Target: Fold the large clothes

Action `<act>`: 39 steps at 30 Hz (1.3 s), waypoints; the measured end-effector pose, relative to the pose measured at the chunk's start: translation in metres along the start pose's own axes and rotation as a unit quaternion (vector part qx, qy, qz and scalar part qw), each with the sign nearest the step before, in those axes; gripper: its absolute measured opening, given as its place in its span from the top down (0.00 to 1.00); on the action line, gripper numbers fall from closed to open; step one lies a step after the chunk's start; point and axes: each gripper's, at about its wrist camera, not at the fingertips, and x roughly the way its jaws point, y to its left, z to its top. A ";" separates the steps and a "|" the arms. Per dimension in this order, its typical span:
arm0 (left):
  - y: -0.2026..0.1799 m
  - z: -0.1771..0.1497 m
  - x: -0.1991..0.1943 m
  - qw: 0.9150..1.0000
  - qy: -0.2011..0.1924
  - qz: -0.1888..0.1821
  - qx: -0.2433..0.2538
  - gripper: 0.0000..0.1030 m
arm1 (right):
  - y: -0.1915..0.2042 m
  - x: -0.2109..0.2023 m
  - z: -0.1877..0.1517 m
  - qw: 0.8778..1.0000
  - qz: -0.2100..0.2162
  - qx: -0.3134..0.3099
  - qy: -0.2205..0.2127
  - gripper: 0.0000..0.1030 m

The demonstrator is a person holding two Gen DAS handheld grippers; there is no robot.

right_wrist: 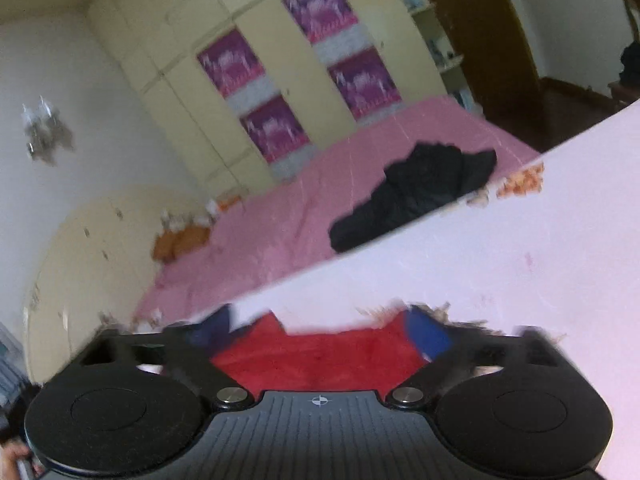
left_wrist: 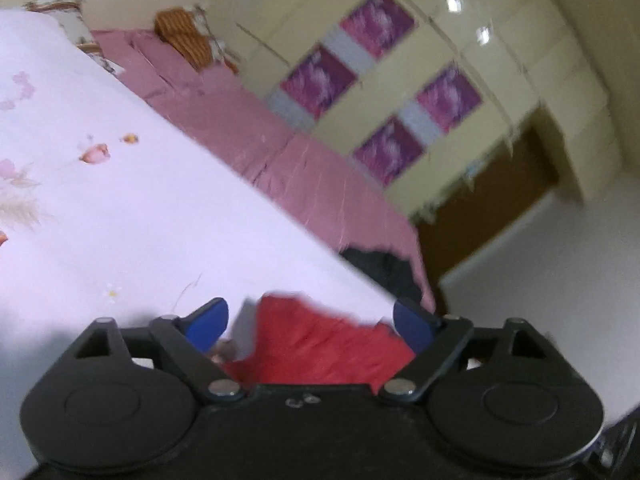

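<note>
Both wrist views are coming through smeared with motion blur, so fine detail is lost.

Left gripper: I am seeing its blue fingertips standing wide apart, pads not pressing on anything. The red garment is lying between and below them, on the pale floral sheet; I cannot tell whether either pad is touching the cloth.

Right gripper: jaws are likewise spread, one blue fingertip clear, the other blurred and dark. The same red garment is filling the gap between them, bunched close to the gripper body, resting on the pale sheet. No clamp on it that I can make out.

Beyond the pale sheet's edge I am looking at a pink bedspread with a black garment heaped on it, well apart from the red one. An orange striped cushion is sitting at the far end of the bed. A cream wardrobe with purple flowered panels is standing behind the bed.
</note>
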 end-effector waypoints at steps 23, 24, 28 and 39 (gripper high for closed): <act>-0.063 0.000 0.023 0.967 -0.008 -0.022 0.253 0.91 | 0.015 0.018 -0.018 0.980 -0.039 -0.188 -0.046 0.97; -0.066 0.002 0.032 0.967 -0.005 -0.017 0.253 0.91 | 0.016 0.022 -0.017 0.980 -0.045 -0.188 -0.048 0.97; -0.061 0.001 0.079 0.971 0.036 0.036 0.235 0.91 | 0.004 0.062 -0.022 0.982 -0.082 -0.169 -0.005 0.97; -0.055 -0.011 0.094 0.959 0.058 0.111 0.255 0.65 | -0.014 0.089 -0.041 0.979 -0.146 -0.139 0.044 0.72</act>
